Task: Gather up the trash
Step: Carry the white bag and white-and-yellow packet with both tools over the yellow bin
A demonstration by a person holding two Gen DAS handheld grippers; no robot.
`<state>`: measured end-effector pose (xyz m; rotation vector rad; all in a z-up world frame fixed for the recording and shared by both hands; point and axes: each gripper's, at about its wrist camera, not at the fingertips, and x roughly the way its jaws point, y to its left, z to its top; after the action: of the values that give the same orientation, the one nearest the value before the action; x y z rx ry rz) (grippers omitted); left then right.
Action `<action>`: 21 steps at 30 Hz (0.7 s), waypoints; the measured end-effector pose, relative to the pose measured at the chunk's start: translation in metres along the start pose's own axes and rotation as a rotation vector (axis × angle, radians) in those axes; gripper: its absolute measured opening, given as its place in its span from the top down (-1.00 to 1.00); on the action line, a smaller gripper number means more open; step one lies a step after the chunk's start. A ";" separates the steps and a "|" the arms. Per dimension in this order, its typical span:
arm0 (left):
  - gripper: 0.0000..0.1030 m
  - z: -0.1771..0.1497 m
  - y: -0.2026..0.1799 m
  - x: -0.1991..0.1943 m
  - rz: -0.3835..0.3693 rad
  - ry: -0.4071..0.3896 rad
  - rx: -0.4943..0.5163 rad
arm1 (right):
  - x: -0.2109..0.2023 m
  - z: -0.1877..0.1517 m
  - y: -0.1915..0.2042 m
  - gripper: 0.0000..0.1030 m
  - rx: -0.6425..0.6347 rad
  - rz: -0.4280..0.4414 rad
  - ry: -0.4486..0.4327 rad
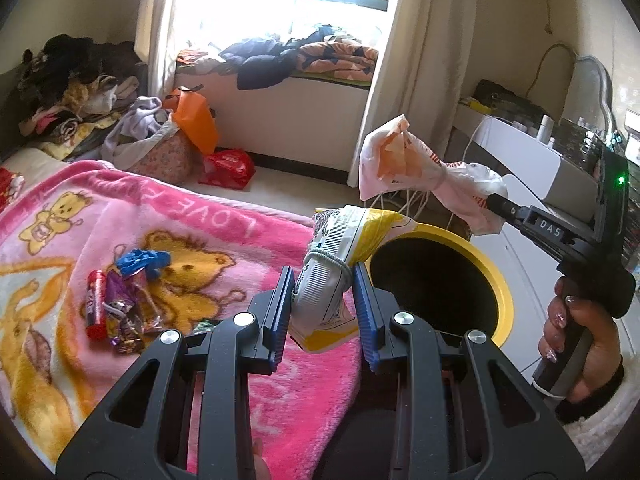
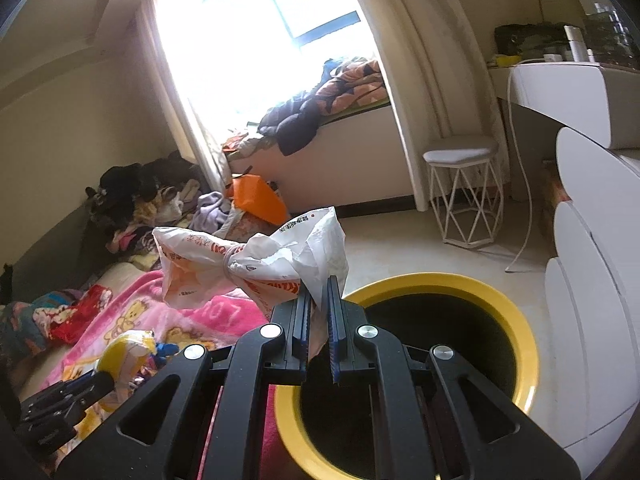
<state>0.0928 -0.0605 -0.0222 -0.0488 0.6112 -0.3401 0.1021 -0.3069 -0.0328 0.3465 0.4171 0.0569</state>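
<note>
My left gripper is shut on a yellow-and-white snack bag tied with a rubber band, held at the bed's edge next to the yellow-rimmed bin. My right gripper is shut on a white-and-orange plastic bag tied in the middle, held above the bin's near rim. The right gripper with its bag also shows in the left wrist view. Candy wrappers, a red tube and a blue scrap lie on the pink blanket.
Piles of clothes and an orange bag sit beyond the bed. A red bag lies on the floor. A white stool and a white dresser stand to the right of the bin.
</note>
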 end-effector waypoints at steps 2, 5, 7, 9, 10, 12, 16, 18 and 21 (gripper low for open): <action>0.54 0.000 -0.004 0.002 -0.008 0.003 0.006 | -0.001 -0.001 -0.003 0.85 0.005 -0.013 -0.001; 0.54 0.000 -0.010 0.005 -0.019 0.007 0.017 | -0.002 -0.001 -0.009 0.85 0.010 -0.041 -0.004; 0.54 -0.001 -0.014 0.006 -0.024 0.009 0.027 | -0.002 -0.001 -0.014 0.85 0.010 -0.063 -0.008; 0.54 -0.002 -0.019 0.009 -0.030 0.013 0.036 | -0.002 -0.001 -0.018 0.85 0.015 -0.083 -0.010; 0.54 -0.002 -0.022 0.011 -0.034 0.015 0.040 | -0.002 -0.001 -0.020 0.85 0.017 -0.091 -0.011; 0.54 -0.003 -0.026 0.014 -0.039 0.020 0.046 | -0.002 -0.003 -0.024 0.85 0.021 -0.106 -0.010; 0.54 -0.005 -0.034 0.022 -0.052 0.035 0.058 | 0.001 -0.005 -0.032 0.85 0.034 -0.138 0.000; 0.54 -0.006 -0.038 0.025 -0.056 0.041 0.066 | 0.003 -0.007 -0.036 0.85 0.041 -0.154 0.005; 0.54 -0.007 -0.043 0.031 -0.060 0.048 0.074 | 0.004 -0.009 -0.040 0.85 0.038 -0.184 0.008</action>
<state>0.0995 -0.1108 -0.0392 0.0126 0.6455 -0.4225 0.1017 -0.3417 -0.0557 0.3441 0.4568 -0.1291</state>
